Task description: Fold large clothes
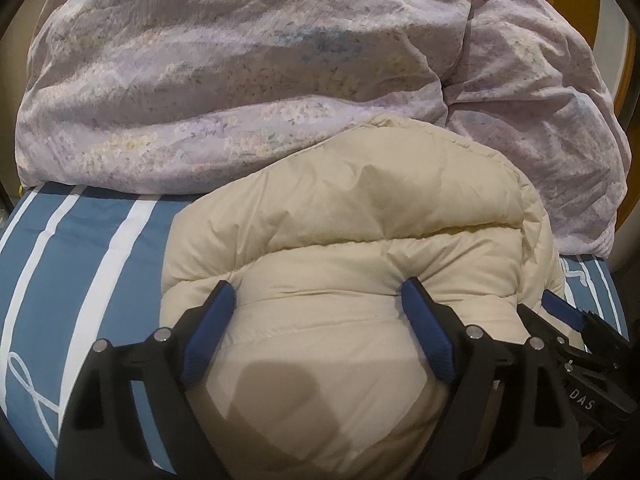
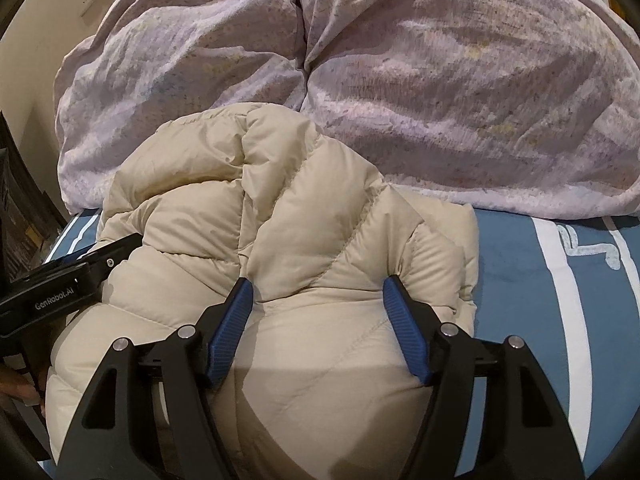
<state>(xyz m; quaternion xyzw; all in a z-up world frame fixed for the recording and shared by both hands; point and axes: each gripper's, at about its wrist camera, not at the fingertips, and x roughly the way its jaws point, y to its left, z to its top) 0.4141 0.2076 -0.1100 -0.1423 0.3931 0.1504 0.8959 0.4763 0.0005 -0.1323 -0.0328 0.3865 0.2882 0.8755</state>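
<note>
We see a cream puffer jacket point(image 1: 360, 240) bunched on the blue striped bed sheet point(image 1: 92, 248), against a lilac floral duvet point(image 1: 240, 72). The left tool point(image 1: 320, 296) and right tool point(image 2: 318, 292) each straddle a bulging fold; their blue pads appear to dent it, so both seem clenched on padding. The jacket's near edge is hidden beneath the tools

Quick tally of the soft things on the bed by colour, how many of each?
Beige puffer jacket: 1
Lilac floral duvet: 1
Blue striped bedsheet: 1
Total: 3
</note>
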